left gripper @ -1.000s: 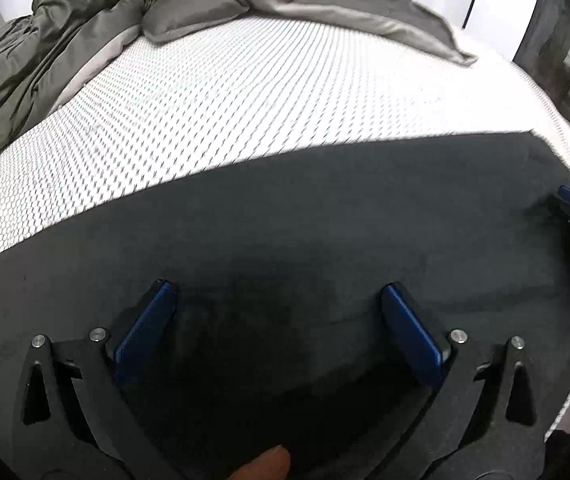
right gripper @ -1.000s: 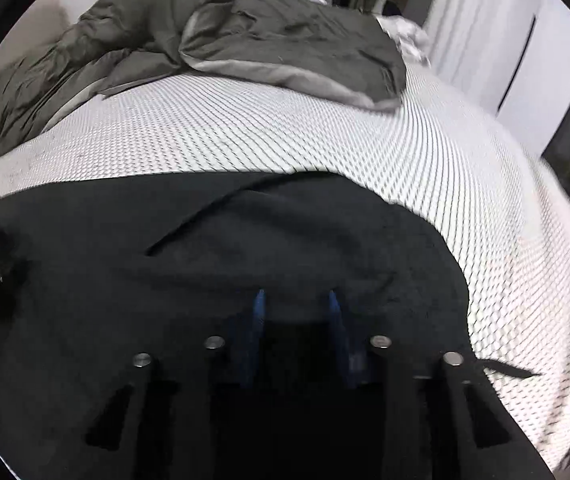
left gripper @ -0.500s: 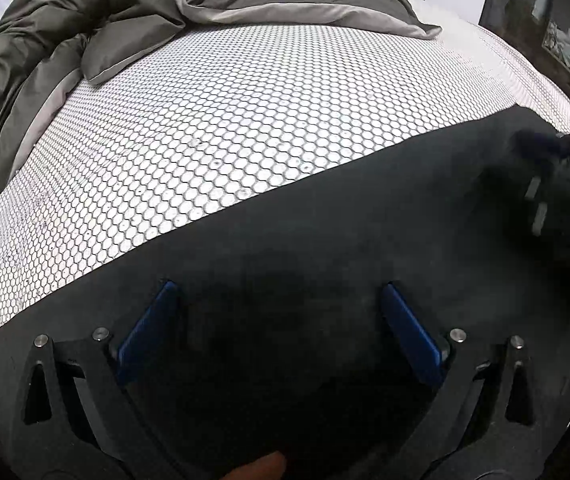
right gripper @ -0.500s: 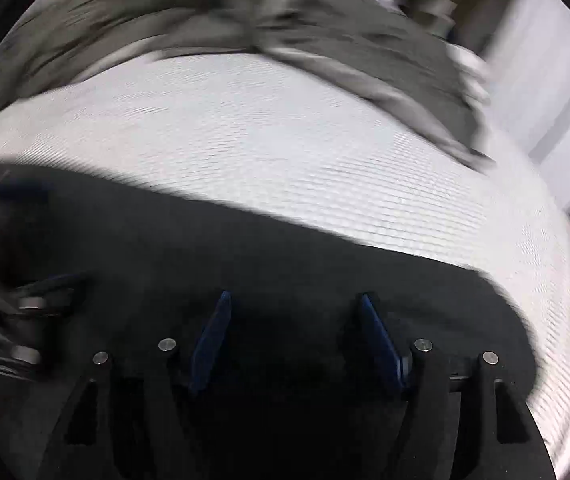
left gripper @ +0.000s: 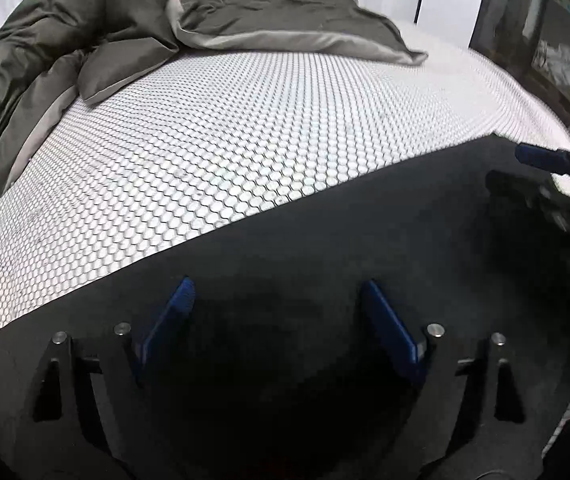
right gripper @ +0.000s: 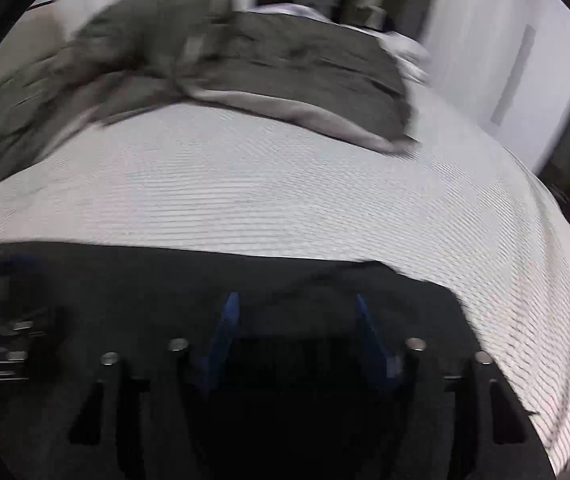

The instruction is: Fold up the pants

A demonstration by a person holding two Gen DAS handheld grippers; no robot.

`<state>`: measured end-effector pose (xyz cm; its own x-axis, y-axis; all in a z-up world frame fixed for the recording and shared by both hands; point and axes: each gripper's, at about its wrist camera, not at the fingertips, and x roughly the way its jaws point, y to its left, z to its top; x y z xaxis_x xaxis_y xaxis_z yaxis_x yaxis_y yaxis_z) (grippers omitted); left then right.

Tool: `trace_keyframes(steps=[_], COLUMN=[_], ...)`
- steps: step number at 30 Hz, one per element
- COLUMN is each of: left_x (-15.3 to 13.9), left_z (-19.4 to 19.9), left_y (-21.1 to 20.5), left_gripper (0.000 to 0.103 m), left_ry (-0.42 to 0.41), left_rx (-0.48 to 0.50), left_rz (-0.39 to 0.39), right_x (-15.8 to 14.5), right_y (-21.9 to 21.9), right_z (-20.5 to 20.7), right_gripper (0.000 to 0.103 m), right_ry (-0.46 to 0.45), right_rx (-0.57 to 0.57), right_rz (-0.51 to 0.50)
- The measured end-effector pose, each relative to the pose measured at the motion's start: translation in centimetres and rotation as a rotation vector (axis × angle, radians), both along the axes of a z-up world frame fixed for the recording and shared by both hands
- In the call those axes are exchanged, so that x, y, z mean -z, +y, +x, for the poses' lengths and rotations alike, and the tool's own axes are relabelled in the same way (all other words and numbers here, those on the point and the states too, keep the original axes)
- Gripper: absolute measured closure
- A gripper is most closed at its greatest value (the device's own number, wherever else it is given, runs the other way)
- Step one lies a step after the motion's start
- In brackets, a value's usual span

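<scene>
Black pants [left gripper: 325,240] lie flat across the near part of the mattress, their far edge running straight. My left gripper [left gripper: 277,284] hovers low over the dark cloth with its blue fingers [left gripper: 169,320] wide apart; the jaws are closing, with cloth beneath them and nothing pinched. In the right wrist view my right gripper [right gripper: 295,298] stands open over the pants [right gripper: 145,280] near their right end, a low ridge of fabric just beyond its tips. The right gripper's blue finger [left gripper: 541,156] shows at the right edge of the left wrist view. That right wrist view is motion-blurred.
The mattress [left gripper: 245,120] has a white honeycomb-patterned cover. A rumpled grey duvet [left gripper: 85,40] is heaped at its far and left side. White wardrobe doors [right gripper: 505,60] and dark shelving [left gripper: 545,40] stand beyond the bed on the right.
The right gripper let go of the bunched pants fabric, opened wide and lifted slightly. The left gripper slid sideways over the pants and its fingers have drawn a little closer together.
</scene>
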<state>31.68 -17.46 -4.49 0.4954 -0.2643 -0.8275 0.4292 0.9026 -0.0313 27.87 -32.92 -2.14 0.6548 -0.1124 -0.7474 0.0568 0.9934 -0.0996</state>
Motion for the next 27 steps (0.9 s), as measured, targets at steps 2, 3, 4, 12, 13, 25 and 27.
trace_keyframes(steps=[2, 3, 4, 12, 13, 25, 27], left_x=[0.1, 0.0, -0.1, 0.2, 0.0, -1.8, 0.1], left_z=[-0.2, 0.0, 0.0, 1.4, 1.2, -8.9, -9.3], left_y=[-0.3, 0.1, 0.4, 6.8, 7.6, 8.3, 9.1], left_gripper=[0.025, 0.03, 0.043, 0.058, 0.059, 0.013, 0.012], left_ry=[0.016, 0.026, 0.026, -0.113, -0.11, -0.01, 0.024], left_rx=[-0.01, -0.022, -0.03, -0.222, -0.237, -0.065, -0.088], left_rz=[-0.017, -0.032, -0.029, 0.258, 0.261, 0.024, 0.063], right_x=[0.7, 1.5, 2.6, 2.7, 2.2, 1.9, 3.8], right_y=[2.5, 3.1, 4.0, 1.6, 1.2, 11.5, 12.6], right_z=[0.2, 0.7, 1.2, 0.5, 0.0, -3.4, -3.5], right_gripper=[0.033, 0.033, 0.033, 0.028, 0.028, 0.026, 0.024], right_ry=[0.02, 0.046, 0.099, 0.125, 0.112, 0.109, 0.145], right_rx=[-0.1, -0.127, -0.138, 0.071, 0.084, -0.285, -0.28], right_rz=[0.031, 0.034, 0.002, -0.149, -0.106, 0.085, -0.053])
